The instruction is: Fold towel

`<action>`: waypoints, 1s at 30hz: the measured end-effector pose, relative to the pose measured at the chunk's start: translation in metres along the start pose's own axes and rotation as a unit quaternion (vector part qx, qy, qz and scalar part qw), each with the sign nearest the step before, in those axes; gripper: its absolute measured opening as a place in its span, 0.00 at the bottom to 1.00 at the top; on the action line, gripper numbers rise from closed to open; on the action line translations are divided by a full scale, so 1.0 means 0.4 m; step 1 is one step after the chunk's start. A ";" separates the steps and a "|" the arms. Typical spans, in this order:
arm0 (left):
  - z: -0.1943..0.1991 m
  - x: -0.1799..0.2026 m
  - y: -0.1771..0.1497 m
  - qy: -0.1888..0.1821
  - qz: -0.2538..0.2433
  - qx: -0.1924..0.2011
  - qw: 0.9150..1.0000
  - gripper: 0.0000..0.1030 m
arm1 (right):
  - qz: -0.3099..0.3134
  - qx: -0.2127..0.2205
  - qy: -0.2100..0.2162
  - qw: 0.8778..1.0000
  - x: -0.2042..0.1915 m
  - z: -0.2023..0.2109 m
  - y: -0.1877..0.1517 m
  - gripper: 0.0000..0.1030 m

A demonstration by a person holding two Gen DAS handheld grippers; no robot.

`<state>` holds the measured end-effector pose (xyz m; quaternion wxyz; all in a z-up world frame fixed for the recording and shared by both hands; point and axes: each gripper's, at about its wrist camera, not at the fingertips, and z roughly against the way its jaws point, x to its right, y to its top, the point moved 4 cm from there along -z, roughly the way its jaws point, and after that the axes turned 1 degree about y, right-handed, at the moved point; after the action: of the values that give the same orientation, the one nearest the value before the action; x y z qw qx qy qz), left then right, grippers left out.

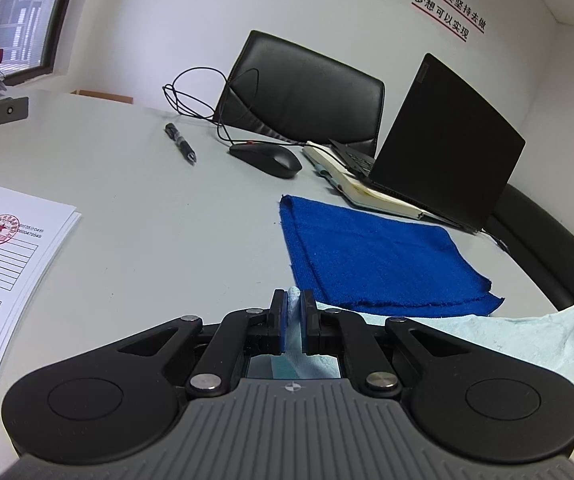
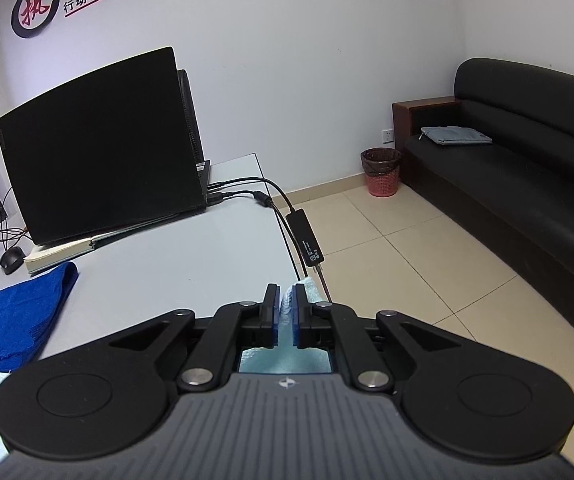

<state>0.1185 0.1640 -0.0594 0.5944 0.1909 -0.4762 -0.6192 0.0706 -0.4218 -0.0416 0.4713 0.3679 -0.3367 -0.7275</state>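
A light blue towel (image 1: 499, 340) lies on the grey table, stretched between my two grippers. My left gripper (image 1: 295, 300) is shut on one corner of it; the cloth sticks up between the blue pads. My right gripper (image 2: 286, 298) is shut on another corner of the light blue towel (image 2: 311, 286), near the table's right edge. A folded dark blue towel (image 1: 371, 256) lies flat on the table just beyond the light one; it also shows at the left of the right wrist view (image 2: 19, 320).
An open black laptop (image 1: 443, 140) rests on a notebook (image 1: 367, 188) behind the towels. A mouse (image 1: 267, 158), a pen (image 1: 181, 142) and a stack of papers (image 1: 3, 264) lie to the left. A cable adapter (image 2: 307, 240) hangs off the table's right edge.
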 end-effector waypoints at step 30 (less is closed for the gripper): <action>0.086 0.122 -0.002 -0.037 -0.009 0.019 0.999 0.37 | 0.012 -0.025 -0.023 0.999 0.106 0.176 -0.074 0.21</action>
<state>0.0796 0.1317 -0.0276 0.5674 0.1832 -0.5078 -0.6218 -0.0144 -0.4415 -0.0404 0.4810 0.3349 -0.3332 -0.7385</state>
